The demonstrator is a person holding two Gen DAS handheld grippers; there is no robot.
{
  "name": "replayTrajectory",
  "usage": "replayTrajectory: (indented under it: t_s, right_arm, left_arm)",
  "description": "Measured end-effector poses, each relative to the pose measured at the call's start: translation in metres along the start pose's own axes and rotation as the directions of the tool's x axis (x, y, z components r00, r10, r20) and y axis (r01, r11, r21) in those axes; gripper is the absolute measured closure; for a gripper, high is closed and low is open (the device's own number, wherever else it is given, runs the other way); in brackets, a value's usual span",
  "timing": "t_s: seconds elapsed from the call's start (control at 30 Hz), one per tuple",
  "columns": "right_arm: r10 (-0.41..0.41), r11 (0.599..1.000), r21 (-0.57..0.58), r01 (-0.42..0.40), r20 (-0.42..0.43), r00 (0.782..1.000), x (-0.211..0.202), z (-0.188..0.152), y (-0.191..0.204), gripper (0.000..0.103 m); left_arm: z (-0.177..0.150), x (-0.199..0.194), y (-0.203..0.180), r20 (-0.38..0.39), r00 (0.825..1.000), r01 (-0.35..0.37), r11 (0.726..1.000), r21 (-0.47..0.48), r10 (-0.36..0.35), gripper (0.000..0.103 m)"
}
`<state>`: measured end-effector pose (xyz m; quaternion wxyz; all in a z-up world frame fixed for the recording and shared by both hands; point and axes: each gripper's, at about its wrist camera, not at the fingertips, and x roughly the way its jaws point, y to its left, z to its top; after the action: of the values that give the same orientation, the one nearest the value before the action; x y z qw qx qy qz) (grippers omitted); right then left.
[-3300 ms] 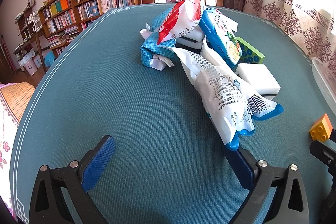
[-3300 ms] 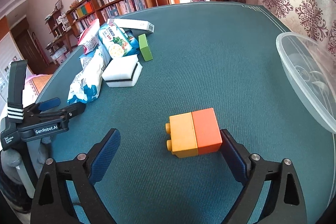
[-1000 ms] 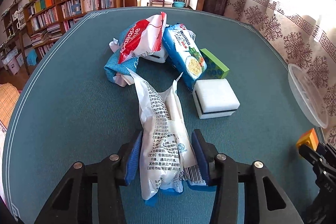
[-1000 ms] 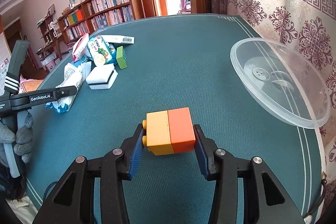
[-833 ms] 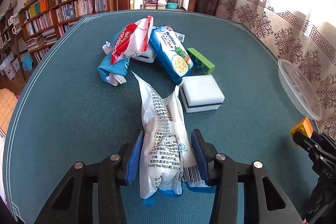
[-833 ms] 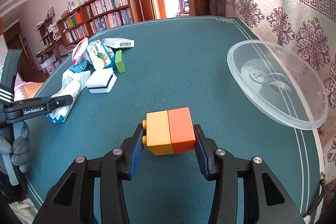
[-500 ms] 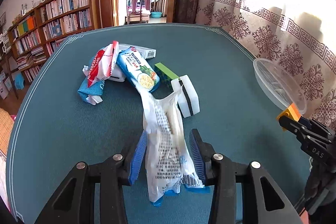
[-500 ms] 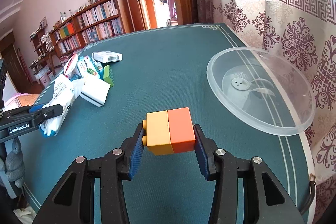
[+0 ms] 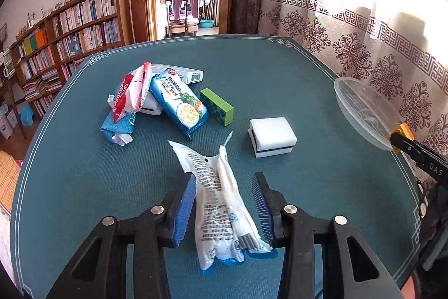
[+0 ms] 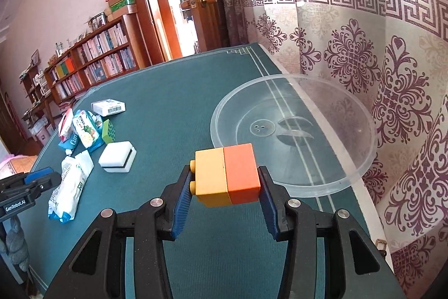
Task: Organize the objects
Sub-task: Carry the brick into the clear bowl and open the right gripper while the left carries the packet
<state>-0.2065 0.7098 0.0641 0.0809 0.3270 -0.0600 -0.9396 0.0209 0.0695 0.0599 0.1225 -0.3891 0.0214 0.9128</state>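
Left gripper (image 9: 224,203) has the white printed packet (image 9: 221,203) between its blue pads; jaws are opening a bit, left pad touches the bag, right pad meets only the crumpled lower corner, so contact there is prob. light, hard to be sure w/ the fisheye bend. Packet's upper end points toward the pile, its lower end w/ the blue trim hangs below the pads over the teal table (image 9: 84,159).

Right gripper (image 10: 224,187) is pinching the yellow-and-orange block (image 10: 226,175) firmly, pads pressed on both side faces, studs sticking out on the yellow side. Block is held up off the table, just in front of the clear plastic bowl (image 10: 361,114), which sits near the table's right edge by the patterned curtain (image 10: 392,74).

Rest of the stuff on the table: white sponge (image 9: 272,137) lying apart from the pile; green block (image 9: 217,107) just beside the blue noodle packet (image 9: 179,105); red-and-white bag (image 9: 131,91) leaning on top of a blue pouch (image 9: 117,128); white box w/ barcode (image 9: 182,73) behind them. A gloved hand (image 10: 12,240) shows at the left edge of the right wrist view, under the other gripper.
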Motion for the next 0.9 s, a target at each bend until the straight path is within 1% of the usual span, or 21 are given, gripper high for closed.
replayTrajectory:
  t_s: [0.07,0.1,0.17,0.23,0.33,0.37,0.4,0.43,0.47,0.6,0.77,0.9]
  right_arm:
    - [0.001,1.0,0.0,-0.001,-0.005,1.0,0.001,-0.001,0.001,0.057]
    - [0.002,1.0,-0.002,-0.002,-0.008,1.0,0.002,-0.001,0.002,0.057]
    - [0.002,1.0,-0.005,-0.002,-0.011,1.0,0.003,-0.003,0.004,0.057]
    - [0.003,1.0,-0.007,-0.003,-0.013,1.0,0.004,-0.003,0.005,0.057]
    - [0.004,1.0,-0.01,-0.004,-0.015,1.0,0.004,-0.004,0.007,0.057]
    - [0.004,1.0,-0.01,-0.004,-0.015,1.0,0.004,-0.005,0.007,0.057]
    - [0.003,1.0,-0.01,-0.003,-0.015,1.0,0.004,-0.005,0.007,0.057]
    - [0.003,1.0,-0.01,-0.003,-0.016,1.0,0.004,-0.005,0.007,0.057]
    - [0.002,1.0,-0.009,-0.003,-0.016,1.0,0.005,-0.005,0.007,0.057]
    - [-0.003,1.0,-0.003,0.003,-0.011,1.0,0.005,-0.005,0.005,0.057]
    - [-0.025,1.0,-0.006,0.025,0.007,1.0,0.003,0.0,-0.001,0.057]
    - [-0.059,0.998,0.013,0.059,0.023,0.998,0.003,0.008,-0.014,0.057]
  left_arm:
    - [-0.002,0.005,0.005,-0.016,1.0,-0.004,1.0,-0.019,0.004,0.042]
    - [-0.003,0.007,0.006,-0.024,1.0,-0.004,1.0,-0.026,0.004,0.039]
    - [-0.006,0.012,0.006,-0.044,0.999,0.009,0.999,-0.031,-0.01,0.031]
    - [-0.008,0.016,0.004,-0.054,0.998,0.012,1.0,-0.028,-0.014,0.029]
    - [-0.012,0.025,0.003,-0.073,0.997,-0.001,1.0,-0.019,0.0,0.029]
    - [-0.013,0.029,0.003,-0.085,0.996,0.0,1.0,-0.023,-0.002,0.032]
    - [-0.014,0.033,0.004,-0.097,0.995,0.002,1.0,-0.027,-0.004,0.037]
    - [-0.014,0.037,0.004,-0.113,0.994,0.006,1.0,-0.03,-0.01,0.047]
    - [-0.015,0.039,0.004,-0.125,0.992,0.019,0.999,-0.036,-0.023,0.051]
    - [-0.016,0.035,0.002,-0.112,0.994,0.017,0.999,-0.031,-0.02,0.054]
    - [-0.01,0.021,-0.005,-0.057,0.998,0.003,1.0,0.004,-0.003,0.054]
    - [-0.002,0.015,-0.016,-0.031,0.999,0.022,0.999,0.029,-0.021,0.054]
